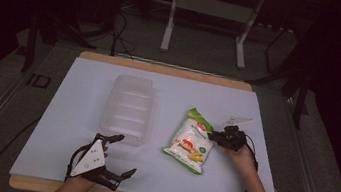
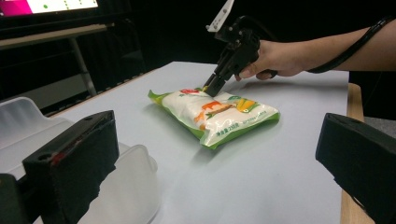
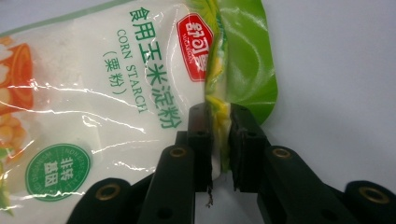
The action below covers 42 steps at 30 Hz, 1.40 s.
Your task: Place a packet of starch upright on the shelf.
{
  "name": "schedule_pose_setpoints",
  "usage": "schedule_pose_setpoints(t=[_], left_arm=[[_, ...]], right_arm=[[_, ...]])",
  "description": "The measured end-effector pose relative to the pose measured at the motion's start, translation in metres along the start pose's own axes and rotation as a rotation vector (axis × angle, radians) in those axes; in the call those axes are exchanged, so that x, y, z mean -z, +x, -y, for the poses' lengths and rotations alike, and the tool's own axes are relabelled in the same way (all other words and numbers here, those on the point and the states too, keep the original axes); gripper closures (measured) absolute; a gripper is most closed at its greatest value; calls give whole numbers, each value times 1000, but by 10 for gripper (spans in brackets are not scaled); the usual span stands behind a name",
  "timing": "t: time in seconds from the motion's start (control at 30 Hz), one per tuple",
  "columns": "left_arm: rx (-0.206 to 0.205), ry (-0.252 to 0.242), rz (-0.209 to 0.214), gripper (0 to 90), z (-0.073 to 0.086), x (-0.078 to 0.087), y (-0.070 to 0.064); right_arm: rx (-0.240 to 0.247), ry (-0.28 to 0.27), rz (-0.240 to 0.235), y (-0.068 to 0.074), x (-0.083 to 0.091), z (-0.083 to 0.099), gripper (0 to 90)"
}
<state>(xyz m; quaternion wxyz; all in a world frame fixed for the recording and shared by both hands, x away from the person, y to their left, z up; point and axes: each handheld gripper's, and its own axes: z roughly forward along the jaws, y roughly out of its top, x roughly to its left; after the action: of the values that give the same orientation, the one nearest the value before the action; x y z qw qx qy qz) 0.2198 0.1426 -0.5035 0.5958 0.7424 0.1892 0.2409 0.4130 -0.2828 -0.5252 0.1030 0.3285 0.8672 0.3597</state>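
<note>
Our right gripper (image 3: 219,126) pinches the corn starch bag's (image 3: 93,93) sealed edge; soft, shifting powder will sag. Left gripper (image 1: 117,154) gapes.

1 corn starch bag (image 1: 189,141), 1 clear plastic container (image 1: 128,108), apparently lidded, and 2 claws.

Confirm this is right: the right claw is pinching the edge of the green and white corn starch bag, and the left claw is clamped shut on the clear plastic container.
One thing is wrong: the left claw is open beside the clear plastic container, holding nothing, as the left gripper view shows. The right claw does pinch the green and white corn starch bag.
</note>
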Motion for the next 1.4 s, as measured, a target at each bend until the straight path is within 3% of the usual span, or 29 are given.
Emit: schedule_pose_setpoints(t=[0.23,0.5,0.93,1.23,1.4], left_arm=[[4,0,-6,0,0,1,2],[7,5,-12,0,0,1,2],[6,6,-20,0,0,1,2],[4,7,-37,0,0,1,1],[16,5,-39,0,0,1,2]], right_arm=[[27,8,29,4,4,-6,833],[57,-34,57,11,15,-14,838],[87,-132,39,21,39,-26,843],[164,-215,40,44,60,-42,846],[205,-266,17,61,72,-50,847]])
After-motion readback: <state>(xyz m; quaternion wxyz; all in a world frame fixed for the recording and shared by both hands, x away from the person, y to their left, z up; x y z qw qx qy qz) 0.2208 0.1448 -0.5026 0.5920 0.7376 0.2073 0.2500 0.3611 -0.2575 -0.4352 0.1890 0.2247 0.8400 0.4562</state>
